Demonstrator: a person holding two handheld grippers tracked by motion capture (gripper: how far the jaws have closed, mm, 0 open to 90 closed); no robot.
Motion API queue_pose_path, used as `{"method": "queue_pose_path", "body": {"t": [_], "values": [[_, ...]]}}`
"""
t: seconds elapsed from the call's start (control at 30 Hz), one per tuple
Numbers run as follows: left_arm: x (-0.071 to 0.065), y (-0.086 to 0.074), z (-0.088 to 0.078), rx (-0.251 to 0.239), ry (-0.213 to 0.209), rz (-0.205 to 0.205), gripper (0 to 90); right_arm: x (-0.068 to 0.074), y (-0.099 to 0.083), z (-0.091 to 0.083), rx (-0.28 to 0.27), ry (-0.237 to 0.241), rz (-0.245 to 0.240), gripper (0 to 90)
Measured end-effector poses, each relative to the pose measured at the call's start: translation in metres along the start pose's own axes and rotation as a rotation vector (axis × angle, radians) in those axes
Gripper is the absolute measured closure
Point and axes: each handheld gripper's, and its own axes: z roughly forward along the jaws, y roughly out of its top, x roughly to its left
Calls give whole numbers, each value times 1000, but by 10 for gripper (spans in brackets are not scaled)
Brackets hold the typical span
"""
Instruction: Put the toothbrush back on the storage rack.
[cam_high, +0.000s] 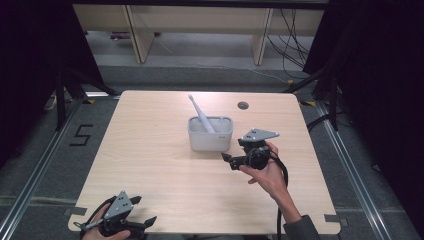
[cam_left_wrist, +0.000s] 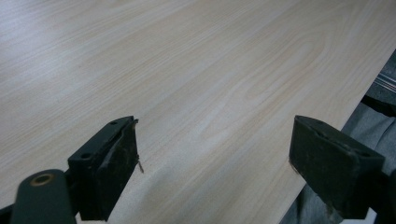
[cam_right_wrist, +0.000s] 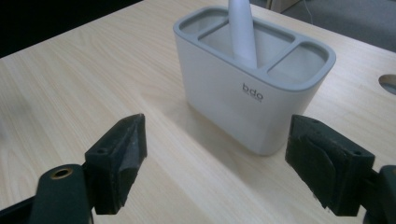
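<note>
Toothbrush (cam_high: 201, 114): stands in the middle slot of the white holder (cam_high: 210, 137), leaning up and away
Right gripper (cam_high: 231, 161): wide, holding nothing, just beside the holder, which is ahead of it
Left gripper (cam_high: 145, 223): wide, holding nothing, well apart at the desk (cam_high: 165, 165) edge
Next move: maybe the right gripper, since it is nearer

A light wooden table (cam_high: 150, 165) fills the frame's centre on grey floor (cam_high: 30, 165). Beige furniture panels (cam_high: 200, 20) cross the top; black curtains (cam_high: 380, 75) flank both sides.
</note>
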Motion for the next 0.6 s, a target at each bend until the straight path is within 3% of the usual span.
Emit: {"method": "queue_pose_path", "body": {"t": [0.03,0.07,0.1,0.3,0.33,0.4,0.47,0.6], "values": [[0,0,0,2,4,4,149,0,-2,-1,-1,-3,-5,208],[0,0,0,1,4,3,149,2,-4,-2,-4,0,30,209],[0,0,0,1,4,3,149,0,-5,-3,-4,-5,4,210],[0,0,0,1,1,2,148,2,-13,-9,6,-8,45,210],[0,0,0,2,3,5,149,1,-15,-8,-14,-22,13,210],[0,0,0,0,5,1,149,3,-18,-10,-8,-10,38,209],[1,0,0,4,4,6,149,3,-21,-10,-2,-1,12,208],[0,0,0,1,2,4,148,7,-28,-10,4,10,14,203]]}}
